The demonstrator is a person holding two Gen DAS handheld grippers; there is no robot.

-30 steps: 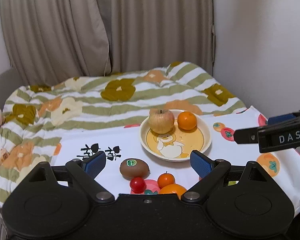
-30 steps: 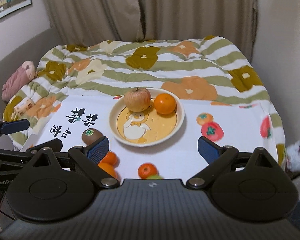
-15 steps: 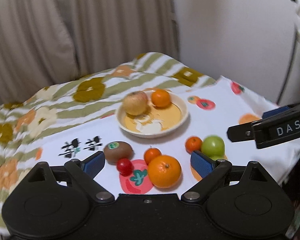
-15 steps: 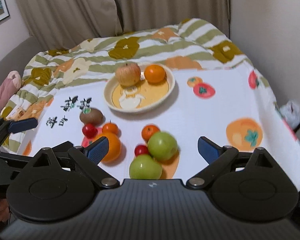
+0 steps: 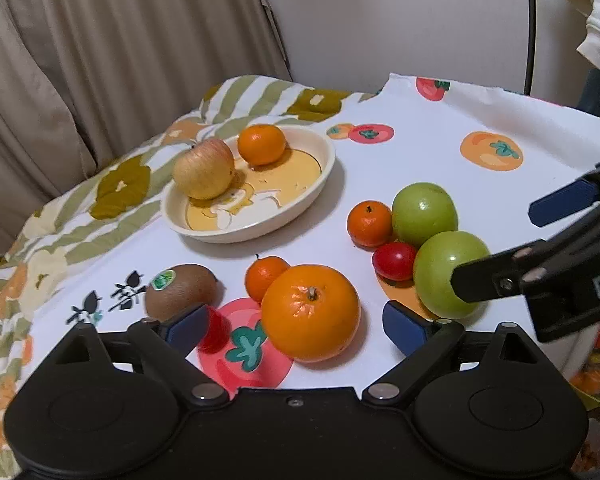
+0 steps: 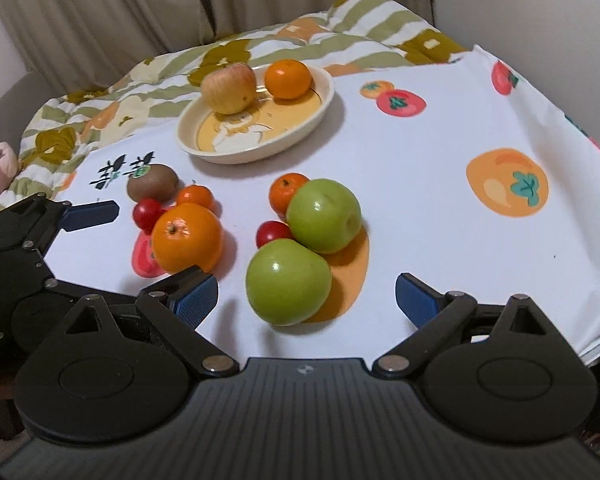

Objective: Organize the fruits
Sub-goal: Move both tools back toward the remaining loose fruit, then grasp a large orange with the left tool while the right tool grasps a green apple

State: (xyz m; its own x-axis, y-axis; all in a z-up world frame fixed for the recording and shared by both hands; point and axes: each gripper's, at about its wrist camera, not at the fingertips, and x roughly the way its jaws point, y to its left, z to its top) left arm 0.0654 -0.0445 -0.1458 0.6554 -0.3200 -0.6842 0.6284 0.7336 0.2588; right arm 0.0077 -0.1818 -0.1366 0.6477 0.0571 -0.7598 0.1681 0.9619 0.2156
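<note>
On the white fruit-print cloth (image 6: 420, 184), the plate (image 6: 324, 108) held an apple (image 6: 229, 88) and mandarin (image 6: 288, 79); loose fruit lay nearer. Left gripper (image 5: 296, 326), spread, framed the big orange (image 5: 310, 312); right gripper (image 6: 306, 300), spread, framed the near green apple (image 6: 288, 282). Approach step, nothing held; next likely needed closing on each, then lifting toward the plate.
</note>
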